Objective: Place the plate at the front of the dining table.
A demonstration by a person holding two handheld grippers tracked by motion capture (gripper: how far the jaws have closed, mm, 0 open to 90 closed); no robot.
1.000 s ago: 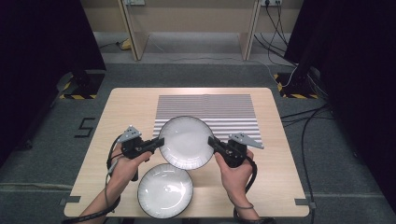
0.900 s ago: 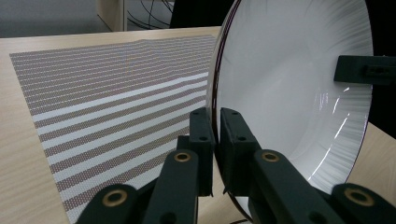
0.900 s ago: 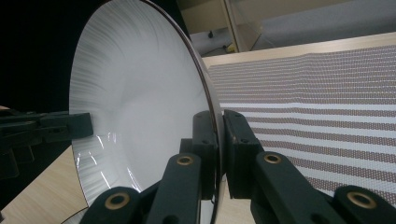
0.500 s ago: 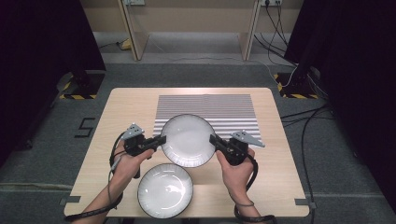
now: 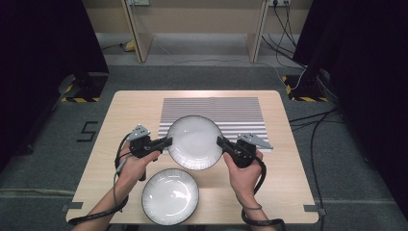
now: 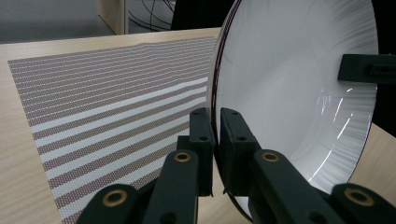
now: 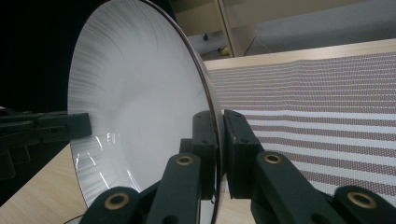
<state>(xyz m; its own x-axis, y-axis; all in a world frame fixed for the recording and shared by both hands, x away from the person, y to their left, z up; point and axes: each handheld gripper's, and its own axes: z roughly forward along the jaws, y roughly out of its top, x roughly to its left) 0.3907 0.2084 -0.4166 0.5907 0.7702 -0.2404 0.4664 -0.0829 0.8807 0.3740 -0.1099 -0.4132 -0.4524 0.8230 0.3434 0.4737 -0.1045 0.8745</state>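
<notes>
A white plate hangs between the two tools, each pinching an opposite edge of it. The left tool has its jaws closed down to a narrow slit on the plate's rim; in the left gripper view the rim runs straight down into that slit, with the plate's hollow face to the right of the jaws and the striped mat to their left. The right tool grips the far rim the same way, jaws nearly together on the edge; in the right gripper view the plate lies to the left of its jaws and the mat to their right. From each tool's camera the other tool's jaw shows dark on the opposite rim. The plate is held over the near edge of the mat. A second white plate rests on the wooden worktop, nearer the person than both tools, just below the left one.
</notes>
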